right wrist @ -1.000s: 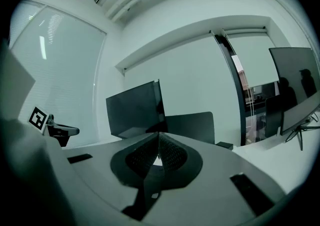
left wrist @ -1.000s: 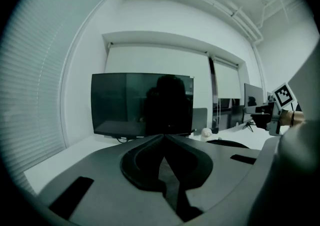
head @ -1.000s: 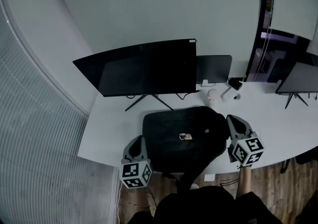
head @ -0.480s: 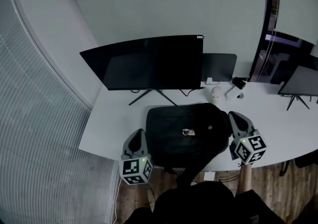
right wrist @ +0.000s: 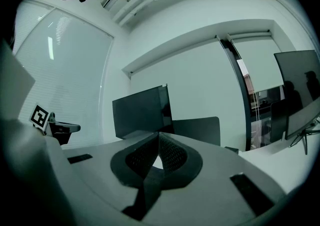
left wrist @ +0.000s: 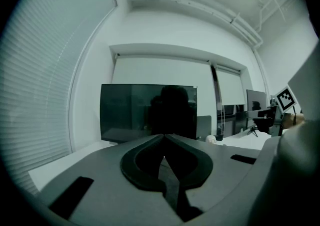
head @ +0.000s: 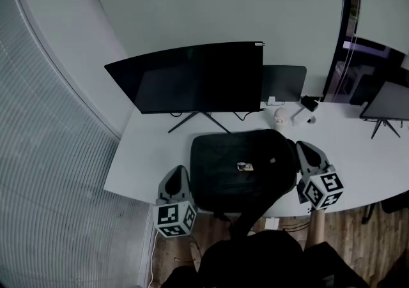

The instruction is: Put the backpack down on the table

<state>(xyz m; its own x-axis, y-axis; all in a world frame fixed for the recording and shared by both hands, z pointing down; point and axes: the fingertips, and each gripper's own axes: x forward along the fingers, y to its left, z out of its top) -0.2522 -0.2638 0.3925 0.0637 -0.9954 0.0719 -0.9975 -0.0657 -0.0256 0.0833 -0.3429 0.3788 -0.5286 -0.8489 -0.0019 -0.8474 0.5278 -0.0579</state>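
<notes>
A black backpack [head: 239, 168] lies flat on the white table [head: 140, 165], a small tag on its top, and one strap [head: 255, 207] hangs over the near edge. My left gripper [head: 179, 170] is just beside the backpack's left edge, shut and holding nothing. At the backpack's right edge is my right gripper [head: 300, 147], shut and holding nothing. In the left gripper view the jaws [left wrist: 164, 137] meet tip to tip with nothing between them. The same shows in the right gripper view [right wrist: 159, 135]. The backpack is not visible in either gripper view.
A wide dark monitor [head: 192, 76] stands behind the backpack, with a smaller screen [head: 284, 82] to its right and another monitor [head: 386, 101] at the far right. A small white object [head: 280, 115] and a cable lie near the back. Window blinds [head: 45, 152] run along the left.
The left gripper has drawn slightly away from the backpack's left edge. The head view has shifted a little. Backpack and right gripper keep their places.
</notes>
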